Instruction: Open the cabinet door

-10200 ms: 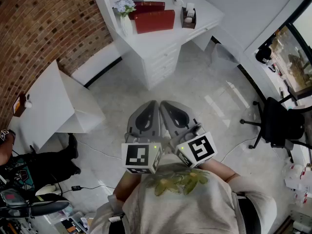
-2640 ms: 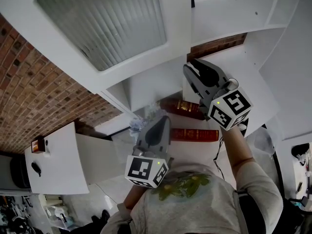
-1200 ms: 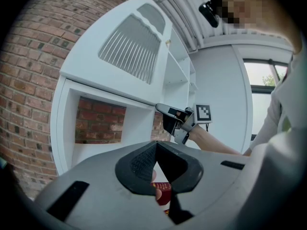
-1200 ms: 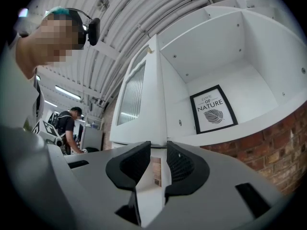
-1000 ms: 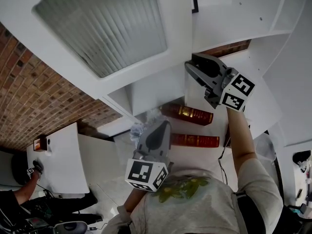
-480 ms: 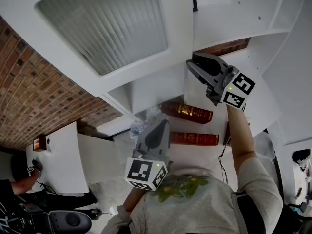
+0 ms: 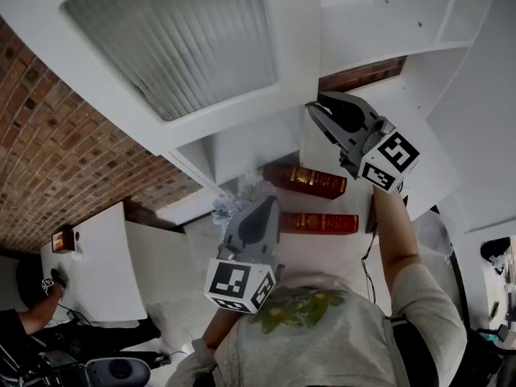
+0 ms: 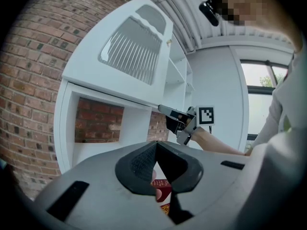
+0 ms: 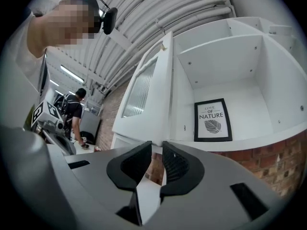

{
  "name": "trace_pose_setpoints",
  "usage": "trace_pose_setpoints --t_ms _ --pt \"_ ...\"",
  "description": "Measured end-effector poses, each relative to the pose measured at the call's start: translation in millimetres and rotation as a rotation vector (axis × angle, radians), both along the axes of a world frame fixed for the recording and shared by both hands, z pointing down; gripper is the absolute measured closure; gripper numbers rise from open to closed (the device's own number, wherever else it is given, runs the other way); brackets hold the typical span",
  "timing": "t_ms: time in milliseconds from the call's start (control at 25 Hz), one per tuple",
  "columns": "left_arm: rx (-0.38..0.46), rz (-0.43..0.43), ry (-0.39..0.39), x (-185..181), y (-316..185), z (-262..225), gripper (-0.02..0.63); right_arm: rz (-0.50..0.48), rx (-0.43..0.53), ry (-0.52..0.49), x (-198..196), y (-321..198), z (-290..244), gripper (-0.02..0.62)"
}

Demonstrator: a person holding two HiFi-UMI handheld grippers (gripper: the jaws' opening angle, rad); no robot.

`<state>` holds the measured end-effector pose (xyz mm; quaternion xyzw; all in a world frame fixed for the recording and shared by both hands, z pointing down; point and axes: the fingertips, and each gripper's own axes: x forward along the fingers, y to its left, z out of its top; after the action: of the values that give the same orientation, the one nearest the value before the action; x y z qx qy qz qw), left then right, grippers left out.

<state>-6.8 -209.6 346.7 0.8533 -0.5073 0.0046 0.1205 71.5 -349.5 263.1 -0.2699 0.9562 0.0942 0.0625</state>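
The white cabinet door (image 7: 169,39) with a ribbed glass panel stands swung open at the upper left. My right gripper (image 7: 310,107) is raised to its lower corner, jaws nearly together with the door's bottom edge (image 9: 157,137) between the tips. In the right gripper view the door (image 9: 144,95) shows edge-on beside the open compartment. My left gripper (image 7: 272,202) hangs lower, in front of my chest, shut and empty. The left gripper view shows the door (image 8: 129,56) from outside and the right gripper (image 8: 165,110) under it.
A framed leaf print (image 9: 212,120) leans inside the open compartment. Two red books (image 7: 305,180) and a vase of pale flowers (image 7: 234,204) lie on the counter below. A brick wall (image 7: 72,151) is at left, with a white desk (image 7: 105,272) and a person (image 7: 32,321) beyond.
Ten seconds ago both grippers hung together over the floor, away from the cabinet. Over the last second the right gripper stays at the door's lower corner, shifting only slightly; the left has not moved.
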Motion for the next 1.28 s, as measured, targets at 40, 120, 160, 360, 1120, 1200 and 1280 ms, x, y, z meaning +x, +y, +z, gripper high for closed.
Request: trace_pose_setpoints --t_ms 40,120,160,360,1120,1200,1280 --pt "-0.001 0.003 0.0 0 2 0 0.597 0.009 -0.002 -0.001 1 2 0 0.517" --pt "-0.002 0.008 0.0 0 4 -1 0.596 0.022 -0.007 -0.006 2 6 -1 0.518" --pt "-0.003 0.011 0.0 0 6 -1 0.597 0.028 -0.009 -0.008 2 9 -1 0.518" --pt "-0.002 0.024 0.005 -1 13 -2 0.597 0.064 -0.007 0.007 5 21 -2 0.522" --pt "-0.018 0.066 0.014 -6 54 3 0.597 0.202 -0.022 0.01 13 69 -3 0.528" --pt "-0.019 0.075 0.014 -4 57 3 0.597 0.215 -0.017 0.016 14 74 -3 0.528" --pt "-0.018 0.083 0.015 -2 61 3 0.597 0.223 -0.017 0.019 14 80 -3 0.529"
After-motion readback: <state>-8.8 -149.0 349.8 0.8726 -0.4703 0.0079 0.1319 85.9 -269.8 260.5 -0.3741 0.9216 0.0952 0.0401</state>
